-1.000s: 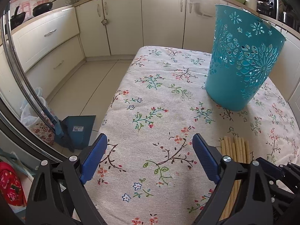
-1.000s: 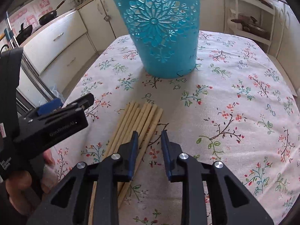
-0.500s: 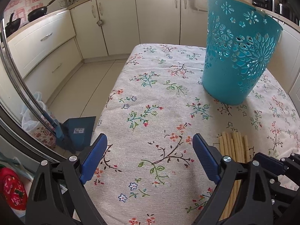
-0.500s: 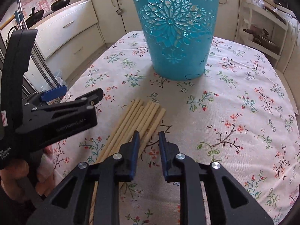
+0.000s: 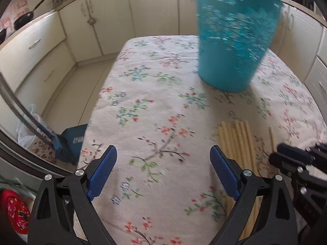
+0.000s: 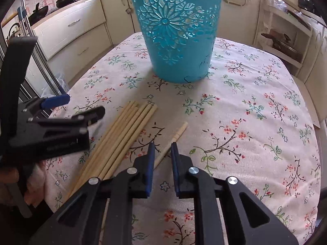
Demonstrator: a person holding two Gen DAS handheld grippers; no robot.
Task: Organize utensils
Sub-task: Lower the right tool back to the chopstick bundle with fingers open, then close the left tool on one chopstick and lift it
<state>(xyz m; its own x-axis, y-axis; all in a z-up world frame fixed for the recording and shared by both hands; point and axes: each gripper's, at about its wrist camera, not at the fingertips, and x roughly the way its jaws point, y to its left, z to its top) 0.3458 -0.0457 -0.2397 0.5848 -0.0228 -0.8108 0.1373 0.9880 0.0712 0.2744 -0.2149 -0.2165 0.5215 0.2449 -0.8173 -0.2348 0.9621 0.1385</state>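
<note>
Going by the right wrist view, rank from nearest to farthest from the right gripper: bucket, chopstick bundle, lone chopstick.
1. Lone chopstick: between the right gripper's closing jaws.
2. Chopstick bundle: on the cloth, just left.
3. Bucket: upright at the far end.

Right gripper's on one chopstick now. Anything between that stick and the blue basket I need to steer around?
Nothing visible. The single chopstick lies between the closing jaws of the right gripper, apart from the chopstick bundle. Only bare floral tablecloth lies between it and the blue basket. The left gripper sits off beside the bundle.
</note>
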